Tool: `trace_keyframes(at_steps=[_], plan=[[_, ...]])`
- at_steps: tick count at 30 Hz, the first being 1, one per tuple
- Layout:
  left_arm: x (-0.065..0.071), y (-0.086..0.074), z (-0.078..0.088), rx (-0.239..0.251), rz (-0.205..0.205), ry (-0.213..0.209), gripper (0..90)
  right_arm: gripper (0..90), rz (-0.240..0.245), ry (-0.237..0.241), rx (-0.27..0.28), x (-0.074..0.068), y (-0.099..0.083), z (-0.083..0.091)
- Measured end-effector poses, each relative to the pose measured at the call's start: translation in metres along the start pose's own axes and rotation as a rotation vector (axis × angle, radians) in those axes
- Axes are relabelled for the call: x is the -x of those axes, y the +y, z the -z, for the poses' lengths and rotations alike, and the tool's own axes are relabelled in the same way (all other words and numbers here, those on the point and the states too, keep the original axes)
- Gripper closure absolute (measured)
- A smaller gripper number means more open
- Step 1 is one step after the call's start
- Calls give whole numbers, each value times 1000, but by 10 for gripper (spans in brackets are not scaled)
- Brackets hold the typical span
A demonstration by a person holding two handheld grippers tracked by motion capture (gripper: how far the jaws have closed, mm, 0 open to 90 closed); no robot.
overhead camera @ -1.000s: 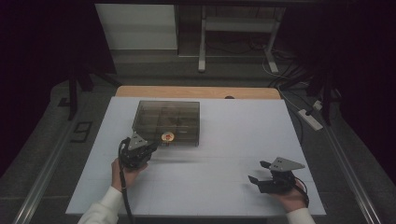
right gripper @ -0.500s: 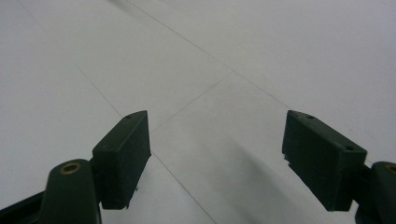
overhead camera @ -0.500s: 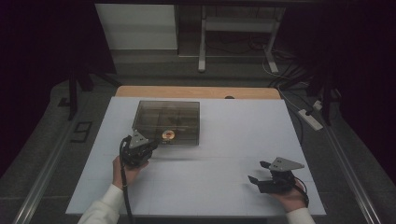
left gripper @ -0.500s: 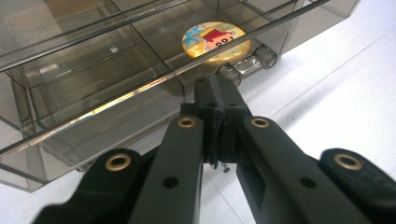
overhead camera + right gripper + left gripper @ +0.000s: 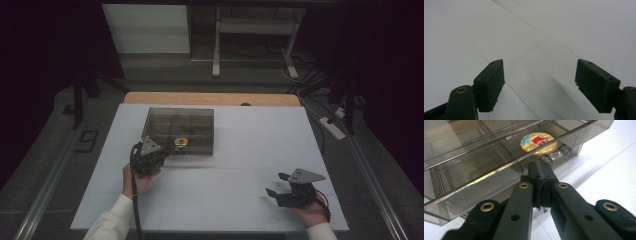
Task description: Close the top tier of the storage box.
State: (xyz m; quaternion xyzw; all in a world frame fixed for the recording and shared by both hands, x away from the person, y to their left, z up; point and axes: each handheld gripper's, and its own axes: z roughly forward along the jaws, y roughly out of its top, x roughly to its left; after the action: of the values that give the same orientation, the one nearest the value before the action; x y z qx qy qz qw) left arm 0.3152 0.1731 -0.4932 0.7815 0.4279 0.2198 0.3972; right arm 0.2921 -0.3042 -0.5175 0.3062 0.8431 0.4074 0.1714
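Note:
A smoky clear plastic box [image 5: 180, 130] with several compartments stands on the white table [image 5: 250, 145], left of centre. Inside it lies a round disc with a cartoon picture [image 5: 180, 141], near the front wall. In the left gripper view the disc [image 5: 538, 142] lies just behind a silver latch [image 5: 556, 155] on the box [image 5: 474, 170] front. My left gripper [image 5: 165, 150] is shut, and its tips [image 5: 540, 168] touch the lid's front edge beside the latch. Whether they pinch anything is hidden. My right gripper [image 5: 276, 184] rests open low over the table at the near right, with bare table between its jaws [image 5: 540, 82].
A wooden strip [image 5: 210, 98] borders the table's far edge. Beyond it are a white panel [image 5: 147, 27] and a metal stand [image 5: 217, 40] on a dark floor. A power strip [image 5: 332, 127] lies off the table's right side. Open surface stretches between the two grippers.
The left gripper has edged slightly forward against the box front. The right gripper has stayed where it was.

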Motion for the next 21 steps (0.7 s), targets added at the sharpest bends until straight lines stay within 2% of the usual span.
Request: trace_keyframes(at_steps=[21], plan=[[-5,5,-6,10,-5,5,887,230,3,1,-11,0,-1,-2]])
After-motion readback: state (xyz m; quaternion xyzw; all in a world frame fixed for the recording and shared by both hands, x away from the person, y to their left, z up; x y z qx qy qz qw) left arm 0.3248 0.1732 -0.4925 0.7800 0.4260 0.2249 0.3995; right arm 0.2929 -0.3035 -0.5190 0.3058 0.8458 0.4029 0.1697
